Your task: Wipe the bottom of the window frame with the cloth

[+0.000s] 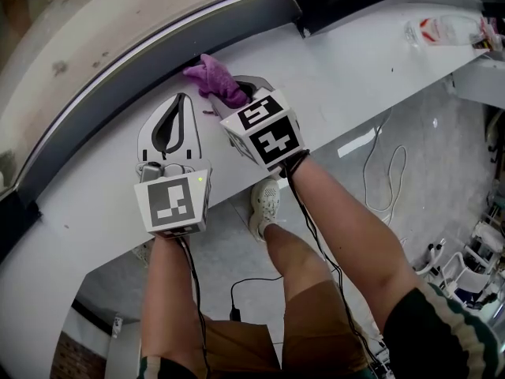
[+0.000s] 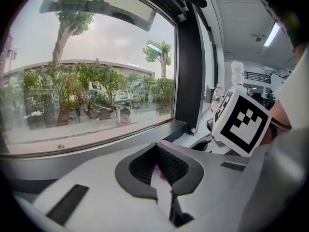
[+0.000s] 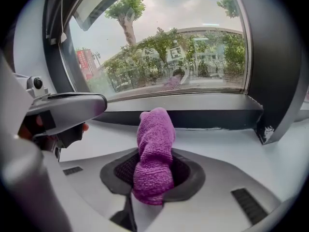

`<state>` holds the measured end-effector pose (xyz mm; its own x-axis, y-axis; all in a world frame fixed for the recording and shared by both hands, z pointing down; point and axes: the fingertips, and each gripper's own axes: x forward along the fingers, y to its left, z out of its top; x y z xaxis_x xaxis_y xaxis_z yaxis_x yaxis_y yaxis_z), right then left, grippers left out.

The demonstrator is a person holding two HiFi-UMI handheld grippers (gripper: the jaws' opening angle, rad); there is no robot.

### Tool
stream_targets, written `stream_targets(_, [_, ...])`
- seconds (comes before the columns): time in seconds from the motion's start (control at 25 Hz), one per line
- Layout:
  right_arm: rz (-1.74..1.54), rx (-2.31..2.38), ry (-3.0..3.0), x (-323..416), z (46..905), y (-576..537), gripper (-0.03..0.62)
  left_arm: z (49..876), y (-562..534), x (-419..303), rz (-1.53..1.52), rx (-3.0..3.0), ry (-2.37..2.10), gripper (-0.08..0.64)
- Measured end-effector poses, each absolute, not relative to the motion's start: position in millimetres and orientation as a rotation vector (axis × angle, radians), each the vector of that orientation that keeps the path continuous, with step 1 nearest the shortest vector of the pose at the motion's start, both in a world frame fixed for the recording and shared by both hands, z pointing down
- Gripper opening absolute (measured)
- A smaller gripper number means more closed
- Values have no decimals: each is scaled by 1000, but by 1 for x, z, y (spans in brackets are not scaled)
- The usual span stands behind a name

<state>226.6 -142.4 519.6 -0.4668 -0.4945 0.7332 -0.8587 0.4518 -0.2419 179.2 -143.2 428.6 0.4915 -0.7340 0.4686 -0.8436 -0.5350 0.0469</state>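
- The right gripper (image 1: 237, 95) is clenched on a purple cloth (image 1: 211, 80). The cloth is bunched between the jaws and its free end sticks out ahead of them.
- The cloth's front end is over the white sill (image 1: 355, 69), close up to the dark bottom rail of the window frame (image 1: 158, 58). None of the views shows whether it is actually touching the rail.
- The left gripper (image 1: 181, 107) lies low over the sill just left of the right one. Its jaws are closed tip to tip with nothing held between them, and they point toward the same rail.
- The sill is a broad, smooth white ledge that runs beneath the whole window. A few small dark specks show on it near the frame's right-hand corner.
- A dark upright post (image 3: 270, 57) of the frame meets the bottom rail at the right, and there is some pale residue at its foot.
- Through the glass (image 3: 169, 47) there are trees, shrubs and a low building under a pale sky.
- A clear plastic bottle (image 1: 442, 30) with a red label lies on the sill, well off to the right.
- Below the ledge is a grey floor (image 1: 450, 156) with a looping white cable (image 1: 392, 181) on it, and the person's shoe (image 1: 266, 204) stands on the floor.
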Motion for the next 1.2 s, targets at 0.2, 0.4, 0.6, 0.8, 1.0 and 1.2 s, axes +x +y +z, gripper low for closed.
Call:
stream_targets(0.2, [814, 1160, -2123, 251, 517, -147, 121, 430, -147, 207, 588, 2498, -1307, 9])
stream_targets(0.4, [789, 1175, -2106, 276, 520, -150, 121, 433, -153, 230, 575, 2508, -1292, 9])
stream_targets(0.6, [781, 1195, -2100, 298, 520, -155, 121, 440, -156, 248, 583, 2522, -1276, 9])
stream_targets(0.8, [754, 1242, -2077, 326, 521, -161, 121, 444, -159, 271, 585, 2534, -1253, 9])
stream_targets(1.0, [750, 1282, -2042, 355, 520, -165, 121, 439, -164, 303, 563, 2546, -1217, 9])
stream_targets(1.2, [738, 1321, -2015, 384, 521, -169, 121, 440, -165, 325, 566, 2558, -1194, 9])
